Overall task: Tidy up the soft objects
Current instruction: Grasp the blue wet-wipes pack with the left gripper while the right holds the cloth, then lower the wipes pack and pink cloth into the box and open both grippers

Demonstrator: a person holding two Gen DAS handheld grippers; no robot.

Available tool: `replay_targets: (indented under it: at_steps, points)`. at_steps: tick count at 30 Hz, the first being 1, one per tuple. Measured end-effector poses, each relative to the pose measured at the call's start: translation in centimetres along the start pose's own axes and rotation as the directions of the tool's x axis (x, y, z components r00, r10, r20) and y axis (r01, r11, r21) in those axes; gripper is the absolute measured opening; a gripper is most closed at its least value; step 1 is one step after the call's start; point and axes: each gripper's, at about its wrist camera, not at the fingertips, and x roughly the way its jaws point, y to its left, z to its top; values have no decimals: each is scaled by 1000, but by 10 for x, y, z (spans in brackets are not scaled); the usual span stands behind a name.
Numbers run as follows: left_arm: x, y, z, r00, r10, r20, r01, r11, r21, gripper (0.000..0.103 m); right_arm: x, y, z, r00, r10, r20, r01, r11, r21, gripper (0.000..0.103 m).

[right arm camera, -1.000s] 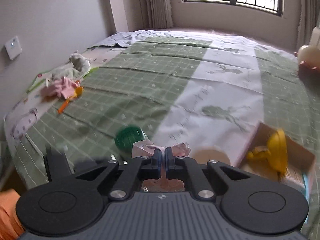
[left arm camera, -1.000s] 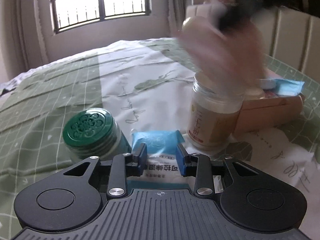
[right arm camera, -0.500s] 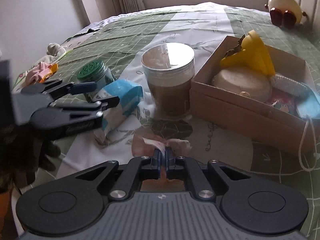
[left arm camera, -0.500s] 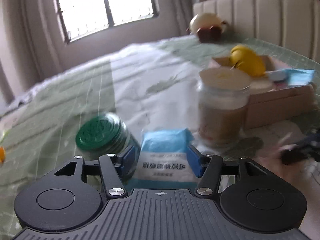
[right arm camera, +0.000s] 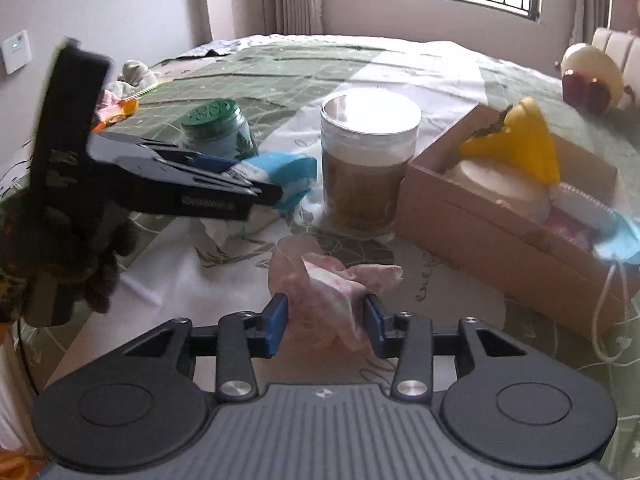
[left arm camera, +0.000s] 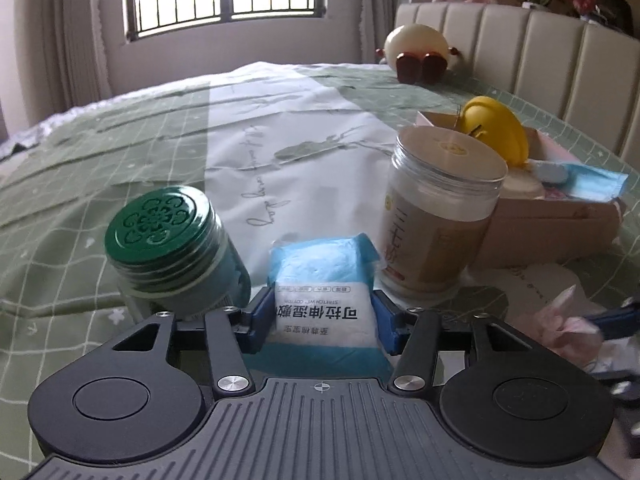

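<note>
A blue and white wet-wipe packet lies on the bedspread between the open fingers of my left gripper; it also shows in the right wrist view. My right gripper is open around a crumpled pink cloth, which rests on the bed; the cloth shows at the right edge of the left wrist view. A cardboard box to the right holds a yellow soft toy, a round cream pad and a blue face mask.
A green-lidded glass jar stands left of the packet and a clear-lidded tan jar stands right of it, against the box. A plush toy sits by the padded headboard. More soft items lie at the bed's far left.
My right gripper has opened, letting the pink cloth rest on the bed. My left gripper's fingers have widened around the wipe packet and the view has steadied.
</note>
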Motion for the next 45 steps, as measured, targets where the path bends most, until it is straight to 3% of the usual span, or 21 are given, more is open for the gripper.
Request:
replay_targets:
  at_steps: [2,3,4,9,13,18,21,24,27,31,36,39,42,45]
  points:
    - [-2,3,0,1000,-20,11,20,1000,-9,55,5,3,2,1000,-4,-11,4,1000,0,31]
    - [-5,4,-1,999,-33,21,33,999,-15,55,6,7,5,1000,-4,-15,3,1000,-19,17]
    - [-8,6,-1,998,-47,31,48,998,-27,54,4,11,8,1000,-3,-15,2,999,-47,13]
    - [-41,11,12,986,-86,143,93,995,-41,54,-24,23,50,995,44,90,-32,991,-131,12]
    - [-74,36,44,963,20,269,-2,998,-67,54,-47,18,112,978,72,195,-49,992,-119,12]
    - [-86,70,96,939,97,330,-74,994,-81,54,-71,-15,181,955,36,294,-23,999,-48,12]
    - [-87,65,129,933,78,353,-66,997,-46,54,-89,-45,201,946,-29,323,33,999,-5,12]
    - [-81,43,155,931,-28,365,37,999,-17,54,-105,-79,202,936,-113,333,109,994,31,12]
    - [-59,6,170,931,-150,332,154,988,15,54,-116,-111,188,928,-187,322,174,982,69,12]
    - [-12,-51,170,929,-291,231,294,955,19,54,-118,-156,165,928,-242,283,208,967,146,12]
    - [45,-124,143,924,-376,73,372,926,67,55,-92,-203,134,954,-230,191,185,957,225,12]
    - [74,-150,124,930,-366,-27,367,922,127,59,-54,-225,125,976,-195,100,161,947,277,12]
    - [83,-163,114,954,-299,-34,298,923,244,66,-8,-245,120,992,-125,-8,120,927,355,12]
    - [85,-170,113,971,-235,-42,236,919,315,65,39,-248,121,988,-94,-119,134,908,396,12]
